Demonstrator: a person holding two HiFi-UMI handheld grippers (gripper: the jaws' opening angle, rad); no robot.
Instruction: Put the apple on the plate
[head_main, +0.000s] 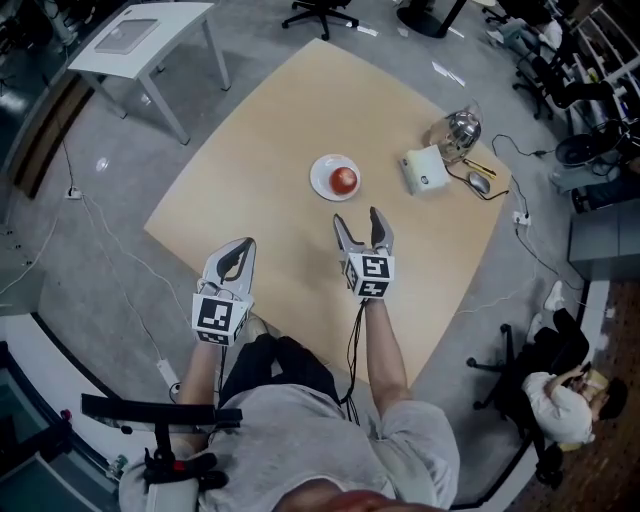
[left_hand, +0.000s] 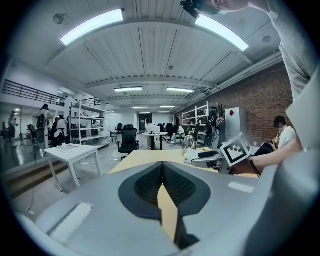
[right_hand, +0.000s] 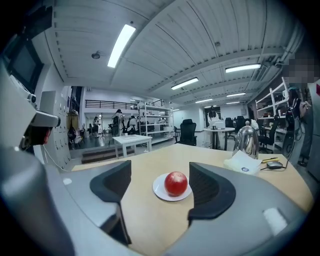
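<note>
a light wooden table seen from above, with a person standing at its near edge and holding a gripper in each hand

a red apple already sits on a small white plate near the middle of the table, a little toward the plate's right side, so the task looks done

the right gripper hovers just near of the plate, apart from it, aimed straight at the apple. its two jaws are spread wide with nothing between them

the left gripper is well to the left, over the near edge of the table. its pads are pressed together at the tips and hold nothing

far to the right stand a shiny metal kettle, a white box and a computer mouse, well apart from the plate

what could go wrong, as a judgement:
- the apple is round and the plate looks shallow, so a forward nudge from the spread right jaws could roll the apple off onto the table
- the same nudge could slide the light plate toward the far side
- shutting the right jaws on the apple and lifting would undo the placement
- the left gripper is too far off to threaten anything
</note>
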